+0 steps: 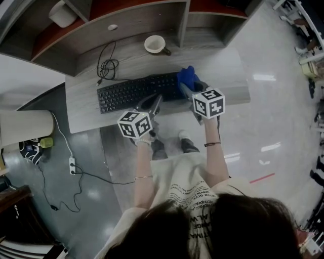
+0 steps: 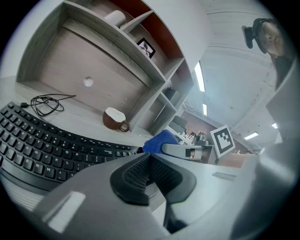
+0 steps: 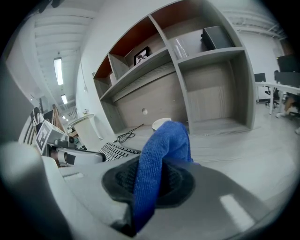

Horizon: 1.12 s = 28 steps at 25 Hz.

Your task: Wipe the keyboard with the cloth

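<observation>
Fuzzy blue cloth tight in right hand-held gripper — left hand-held gripper closed, empty — by flat black keyboard

One long black plastic keyboard, dead centre of the head view, on a single grey wood-grain tabletop. One blue fabric cloth at the keyboard's right end. One brown ceramic cup with a white inside, upper centre. One coiled thin black cable, just left of it. Two grey handheld grippers: left gripper, right gripper. Two white marker cubes: left cube, right cube. One white plastic power strip on the glossy grey floor, lower left. One white round container in the grey wooden shelf, top left.
</observation>
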{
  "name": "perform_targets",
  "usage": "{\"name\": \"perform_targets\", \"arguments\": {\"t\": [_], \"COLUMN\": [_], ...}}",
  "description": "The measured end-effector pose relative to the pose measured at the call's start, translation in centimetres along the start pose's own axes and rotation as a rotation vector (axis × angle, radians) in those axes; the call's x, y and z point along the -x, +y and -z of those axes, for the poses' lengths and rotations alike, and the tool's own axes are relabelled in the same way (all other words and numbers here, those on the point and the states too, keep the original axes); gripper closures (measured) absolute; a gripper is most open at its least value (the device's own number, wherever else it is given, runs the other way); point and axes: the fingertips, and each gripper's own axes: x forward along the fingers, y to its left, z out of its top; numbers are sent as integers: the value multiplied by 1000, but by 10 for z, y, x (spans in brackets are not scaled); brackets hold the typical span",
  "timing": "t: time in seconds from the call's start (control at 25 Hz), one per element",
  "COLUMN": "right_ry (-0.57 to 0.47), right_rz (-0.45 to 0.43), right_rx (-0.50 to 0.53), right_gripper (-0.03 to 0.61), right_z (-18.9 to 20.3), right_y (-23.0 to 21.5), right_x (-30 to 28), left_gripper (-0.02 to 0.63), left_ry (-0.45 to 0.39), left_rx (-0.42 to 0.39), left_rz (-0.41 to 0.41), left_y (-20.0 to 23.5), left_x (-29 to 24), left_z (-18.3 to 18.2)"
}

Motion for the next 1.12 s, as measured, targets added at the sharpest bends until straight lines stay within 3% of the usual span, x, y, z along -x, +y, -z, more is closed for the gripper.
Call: {"name": "perform_targets", "arguments": {"t": [1.12], "right_ry": [-15], "right_rz": [31], "right_rx": [-60], "right_gripper": [520], "right_z": [5], "right_y": [28], "right_x": [-25], "left_gripper": [615], "left_ry": [18], "left_rx": [4], "left_rz": [5], "left_y": [32], "left_x": [34], "left_z": [-2]}}
